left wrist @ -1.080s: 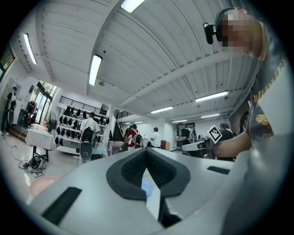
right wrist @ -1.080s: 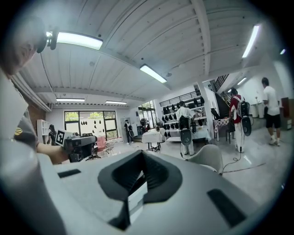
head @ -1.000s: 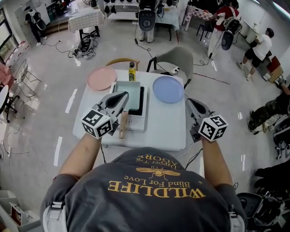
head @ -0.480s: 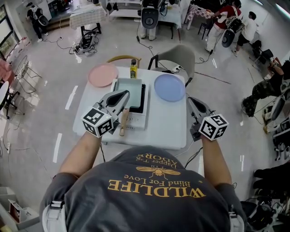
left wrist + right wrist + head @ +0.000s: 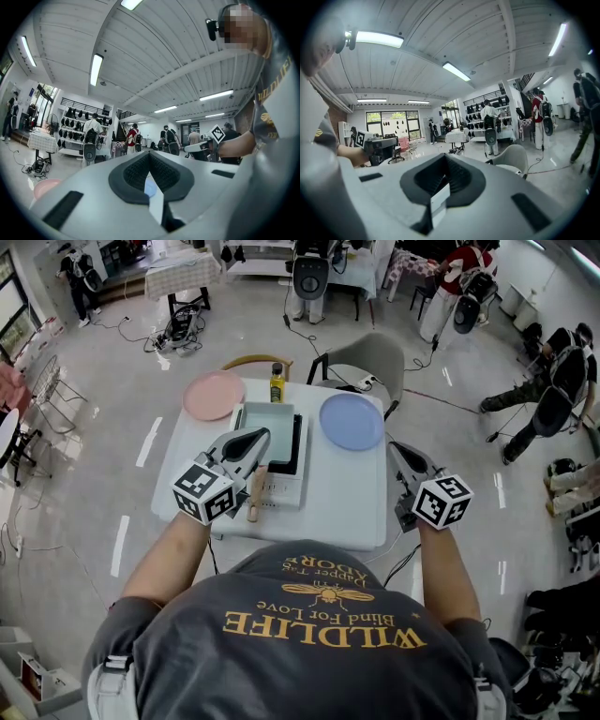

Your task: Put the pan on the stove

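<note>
Moved: bystanders (image 5: 553, 381) at right; grippers unchanged.
Left gripper (image 5: 253, 438): jaws together, empty, over pan's left rim.
Pan (image 5: 267, 426): on stove (image 5: 281, 489), toward far edge.
Free tabletop (image 5: 342, 493): stove to right edge.
Right gripper (image 5: 397, 450): jaws together, empty, past right edge.

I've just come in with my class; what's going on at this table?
A person at a white table holds a gripper in each hand. The rectangular pan sits on the portable stove, its wooden handle pointing toward the person. The left gripper hovers over the pan's near corner, the right gripper beside the table's right edge; both have jaws together and hold nothing.
</note>
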Action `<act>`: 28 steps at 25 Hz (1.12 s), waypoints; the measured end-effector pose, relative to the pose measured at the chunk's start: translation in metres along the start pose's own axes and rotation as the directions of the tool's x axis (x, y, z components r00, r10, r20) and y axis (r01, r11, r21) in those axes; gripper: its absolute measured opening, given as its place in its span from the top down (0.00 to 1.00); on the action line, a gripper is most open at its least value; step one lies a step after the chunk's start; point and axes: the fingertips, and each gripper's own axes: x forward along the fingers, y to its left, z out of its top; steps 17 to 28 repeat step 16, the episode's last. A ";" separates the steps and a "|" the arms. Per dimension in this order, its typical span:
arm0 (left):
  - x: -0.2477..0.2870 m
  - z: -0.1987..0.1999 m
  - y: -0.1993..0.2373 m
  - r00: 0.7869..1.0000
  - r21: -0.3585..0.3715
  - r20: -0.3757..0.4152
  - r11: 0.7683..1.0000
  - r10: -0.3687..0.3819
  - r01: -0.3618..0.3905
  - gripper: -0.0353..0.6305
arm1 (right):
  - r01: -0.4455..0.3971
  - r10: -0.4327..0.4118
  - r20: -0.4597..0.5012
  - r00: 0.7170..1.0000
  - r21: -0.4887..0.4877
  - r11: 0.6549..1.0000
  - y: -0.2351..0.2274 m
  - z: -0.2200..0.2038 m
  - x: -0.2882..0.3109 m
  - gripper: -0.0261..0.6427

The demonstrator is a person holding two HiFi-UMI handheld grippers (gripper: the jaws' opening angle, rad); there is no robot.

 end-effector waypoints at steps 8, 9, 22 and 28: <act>-0.002 0.004 -0.002 1.000 0.003 -0.002 1.000 -0.005 0.005 0.95 | -0.005 0.005 -0.004 1.000 -0.011 1.000 0.004 0.004 -0.001 0.96; -0.001 0.004 -0.002 1.000 0.003 -0.003 1.000 -0.006 0.006 0.95 | -0.006 0.006 -0.005 1.000 -0.012 1.000 0.003 0.004 -0.001 0.96; -0.001 0.003 -0.010 1.000 0.003 -0.012 1.000 -0.013 0.013 0.95 | -0.013 0.013 -0.008 1.000 -0.014 1.000 0.005 0.004 -0.005 0.96; -0.001 0.003 -0.010 1.000 0.003 -0.012 1.000 -0.013 0.013 0.95 | -0.013 0.013 -0.008 1.000 -0.014 1.000 0.005 0.004 -0.005 0.96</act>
